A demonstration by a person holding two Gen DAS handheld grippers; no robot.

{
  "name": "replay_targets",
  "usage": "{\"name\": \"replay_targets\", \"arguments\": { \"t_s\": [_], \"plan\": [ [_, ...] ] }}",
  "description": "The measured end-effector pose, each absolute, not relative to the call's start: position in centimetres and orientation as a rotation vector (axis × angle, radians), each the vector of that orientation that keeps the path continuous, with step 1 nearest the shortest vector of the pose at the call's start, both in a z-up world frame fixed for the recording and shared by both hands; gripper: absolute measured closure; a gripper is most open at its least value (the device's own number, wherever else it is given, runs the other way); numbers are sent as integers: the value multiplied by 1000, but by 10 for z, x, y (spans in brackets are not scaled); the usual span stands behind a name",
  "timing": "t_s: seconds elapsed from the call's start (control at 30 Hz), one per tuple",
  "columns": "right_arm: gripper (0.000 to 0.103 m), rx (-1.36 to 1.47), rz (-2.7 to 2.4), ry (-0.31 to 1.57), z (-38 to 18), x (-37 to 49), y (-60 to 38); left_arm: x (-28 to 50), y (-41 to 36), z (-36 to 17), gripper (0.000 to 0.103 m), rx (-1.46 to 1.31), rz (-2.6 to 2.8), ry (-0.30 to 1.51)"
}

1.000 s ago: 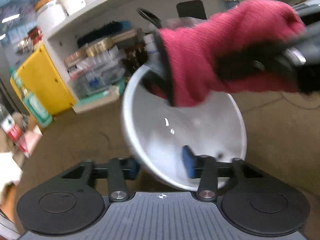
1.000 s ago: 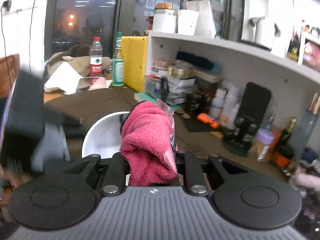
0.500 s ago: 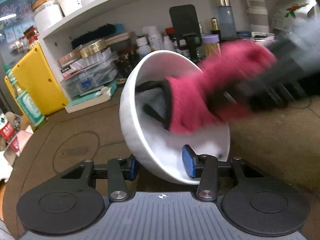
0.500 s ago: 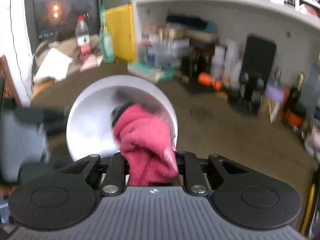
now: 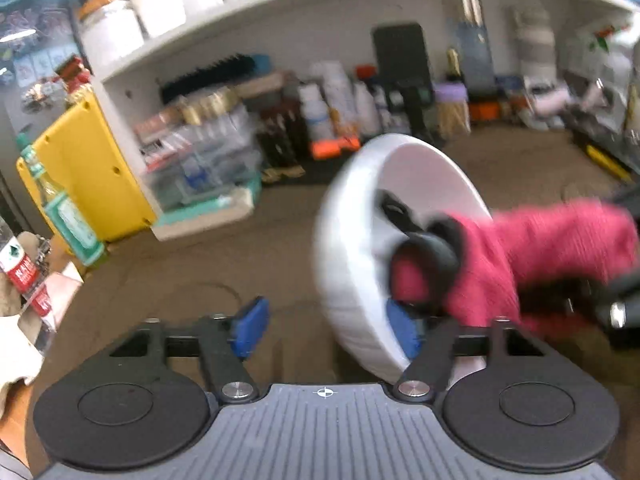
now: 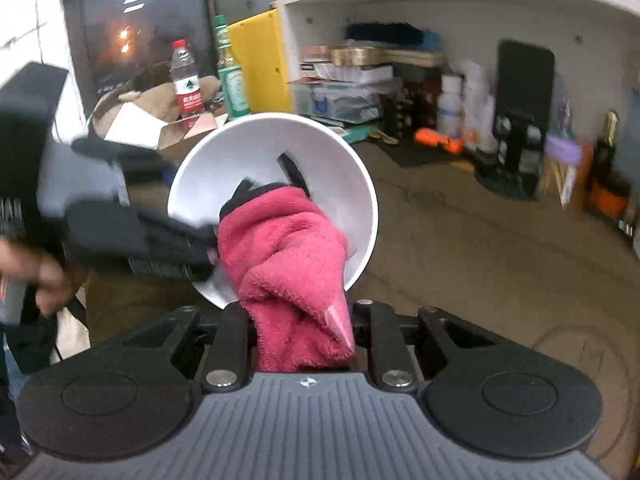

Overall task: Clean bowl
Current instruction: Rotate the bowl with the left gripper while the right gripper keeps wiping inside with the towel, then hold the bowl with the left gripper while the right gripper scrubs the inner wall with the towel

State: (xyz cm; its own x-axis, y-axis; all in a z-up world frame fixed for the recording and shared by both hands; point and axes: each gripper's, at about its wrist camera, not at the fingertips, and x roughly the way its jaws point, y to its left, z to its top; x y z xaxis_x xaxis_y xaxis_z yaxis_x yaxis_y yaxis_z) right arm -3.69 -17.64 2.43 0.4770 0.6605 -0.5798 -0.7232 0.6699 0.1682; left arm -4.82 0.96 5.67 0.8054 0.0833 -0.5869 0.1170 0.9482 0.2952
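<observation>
We've got the bowl (image 6: 256, 148) tipped up above the surface (image 6: 480, 248), cloth (image 6: 288, 264) inside it, shelf (image 5: 248, 92) behind, bottles (image 6: 232, 76) off left.

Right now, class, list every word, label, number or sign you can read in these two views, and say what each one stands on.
No text can be read for certain.
Water bottle: red label with white characters, too blurred to read.
Green glass bottle: patterned label, print too small to read.
White medicine-type bottle on the shelf: label blurred.
White bowl, red cloth: no markings visible.
</observation>
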Motion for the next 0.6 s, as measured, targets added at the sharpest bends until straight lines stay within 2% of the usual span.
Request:
{"name": "replay_targets", "arguments": {
  "t_s": [0.13, 0.17, 0.2, 0.23, 0.27, 0.3, 0.43, 0.6],
  "plan": [
    [82, -36, 837, 697, 19, -34, -181, -34, 1, 66, 31, 395, -16, 614],
    [82, -9, 838, 712, 18, -32, -182, -29, -3, 65, 39, 422, -24, 615],
    [81, 12, 836, 722, 17, -31, -183, -26, -4, 65, 61, 426, -40, 624],
    [80, 48, 829, 738, 17, -28, -186, -22, -6, 62, 76, 420, -86, 656],
    [79, 85, 821, 753, 18, -25, -188, -20, -10, 57, 82, 422, -125, 699],
    [78, 132, 806, 771, 19, -21, -191, -24, -16, 51, 78, 487, -116, 696],
    [77, 182, 721, 756, 29, -1, -199, -38, -13, 42, 73, 489, -159, 735],
    [77, -6, 695, 619, 51, 3, -165, -52, -8, 31, 67, 412, -135, 741]
  ]
}}
